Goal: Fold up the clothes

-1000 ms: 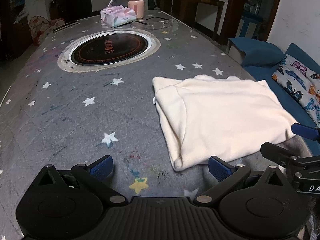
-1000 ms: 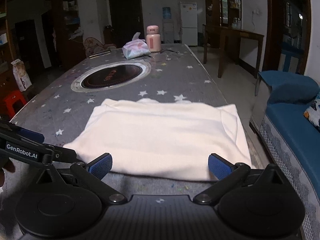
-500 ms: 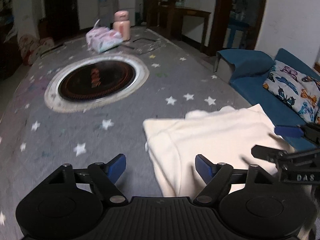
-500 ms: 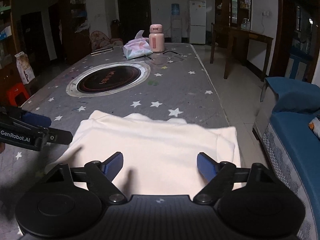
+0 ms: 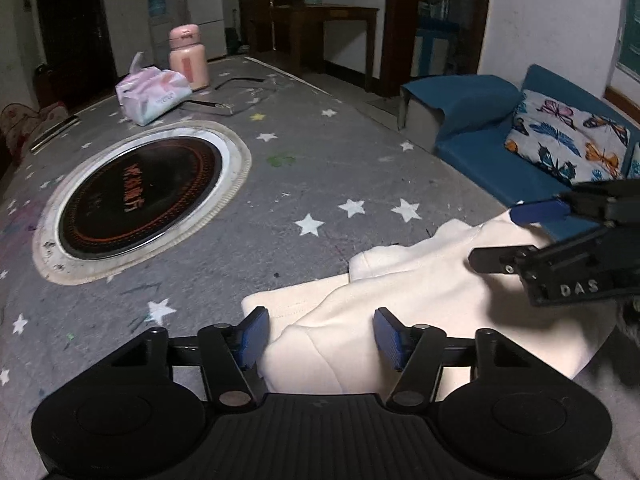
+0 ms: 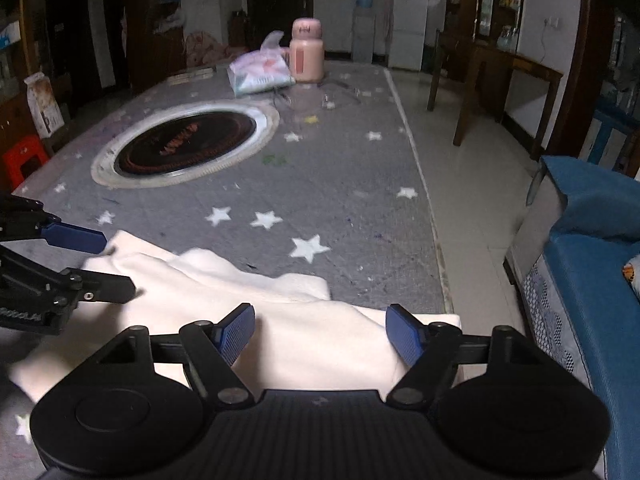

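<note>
1 cream garment (image 5: 420, 300), folded, near table edge on star cloth (image 5: 300, 168) | 1 pink bottle (image 5: 188, 58), 1 tissue pack (image 5: 154, 94), 1 round cooktop (image 5: 140, 196) | my left gripper (image 5: 320, 336) angled down, jaws closing, garment's left edge between, pads not pressing | my right gripper (image 6: 320, 334) angled down, closing over right edge, no grip

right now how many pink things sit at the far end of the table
2: a pink bottle standing upright, and a pink tissue pack lying right beside it, nearer the round burner. More could hide behind them.
</note>
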Motion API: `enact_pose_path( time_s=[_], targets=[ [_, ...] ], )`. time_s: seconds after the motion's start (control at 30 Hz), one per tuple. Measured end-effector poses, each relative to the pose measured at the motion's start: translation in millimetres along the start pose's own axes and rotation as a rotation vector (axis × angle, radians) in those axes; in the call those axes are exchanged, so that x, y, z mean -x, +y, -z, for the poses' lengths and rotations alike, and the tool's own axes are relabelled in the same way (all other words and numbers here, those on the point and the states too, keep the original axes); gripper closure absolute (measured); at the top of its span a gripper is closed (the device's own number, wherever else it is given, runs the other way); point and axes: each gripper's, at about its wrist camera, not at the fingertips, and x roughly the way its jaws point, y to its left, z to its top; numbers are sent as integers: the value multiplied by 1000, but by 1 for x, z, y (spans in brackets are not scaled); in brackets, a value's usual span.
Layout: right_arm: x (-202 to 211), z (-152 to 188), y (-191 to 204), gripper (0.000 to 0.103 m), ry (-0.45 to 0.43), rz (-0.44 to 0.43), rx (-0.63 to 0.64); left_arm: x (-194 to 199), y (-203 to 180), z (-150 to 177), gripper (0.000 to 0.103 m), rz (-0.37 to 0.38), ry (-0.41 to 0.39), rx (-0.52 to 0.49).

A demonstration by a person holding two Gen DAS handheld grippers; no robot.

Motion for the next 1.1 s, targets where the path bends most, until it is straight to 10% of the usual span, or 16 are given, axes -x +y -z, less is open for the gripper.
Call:
enact_pose_path(
  time_s=[0.3,0.73,1.1],
  targets=[
    [-4,-1,3,90,25,-10,20,1,1,1,91,45,-31,-26],
    [123,-60,54,96,-446,-148,85,136,52,-21,93,-54,-346,92],
    [145,15,107,90,-263,-298,214,154,56,71,86,-12,-100,121]
  ],
)
